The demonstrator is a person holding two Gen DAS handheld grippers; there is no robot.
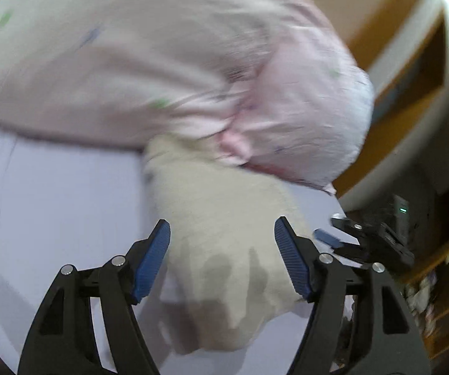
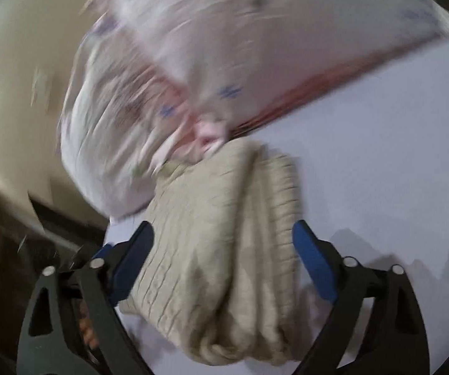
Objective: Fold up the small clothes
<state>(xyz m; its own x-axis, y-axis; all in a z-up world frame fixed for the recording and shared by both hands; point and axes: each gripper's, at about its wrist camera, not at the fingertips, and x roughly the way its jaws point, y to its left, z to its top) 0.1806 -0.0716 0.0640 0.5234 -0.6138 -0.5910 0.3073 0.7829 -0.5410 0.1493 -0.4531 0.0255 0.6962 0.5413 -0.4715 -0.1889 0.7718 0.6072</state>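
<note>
Beige ribbed knit (image 2: pixel 224 234), pale pink speckled garment (image 1: pixel 162 62), blue-padded tools.

Soft, even indoor light in both views; no hard glare. Heavy motion blur across the pale pink printed garment (image 1: pixel 162 62) (image 2: pixel 224 47), its print smeared into streaks. Moderate blur on the beige ribbed knit garment (image 1: pixel 224 250) (image 2: pixel 224 250). Sharp focus only on the near black-and-blue gripper fingers (image 1: pixel 154 262) (image 2: pixel 315 265). Faint, diffuse grey shadows on the white tabletop (image 1: pixel 52 203) (image 2: pixel 380 172). Strong fisheye curvature and dark vignetting at the frame edges.
</note>
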